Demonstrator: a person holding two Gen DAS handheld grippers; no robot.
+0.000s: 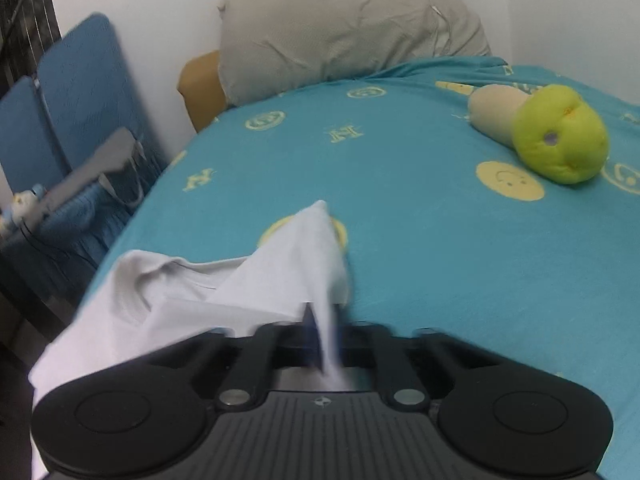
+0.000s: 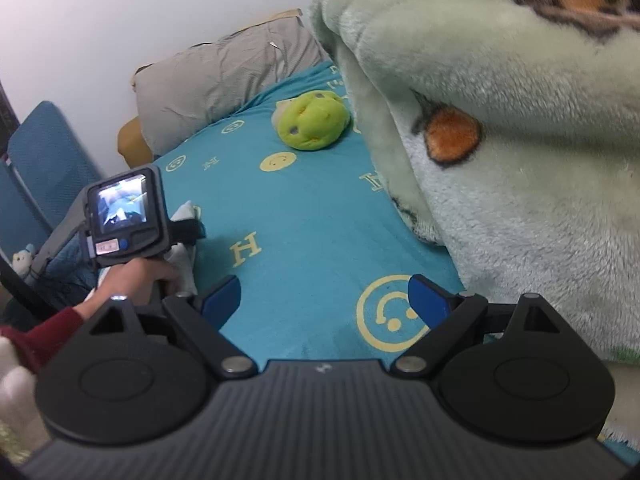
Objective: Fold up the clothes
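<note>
The left gripper (image 1: 320, 320) is pinched tight on a corner of the soft white cloth shirt (image 1: 168, 300), lifted near the teal bed sheet's (image 1: 420, 240) left edge. A fold looks underway. The right gripper (image 2: 324, 300) hangs over the sheet, its 2 fingers apart, holding nothing. Next, lay that corner flat.

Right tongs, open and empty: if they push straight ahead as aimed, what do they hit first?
Probably the teal bedsheet: the right tongs tilt down at bare sheet, nothing between the blue pads. Farther along that line lies the green plush toy; the fuzzy blanket sits right of the path. Depth is uncertain in fisheye.
</note>
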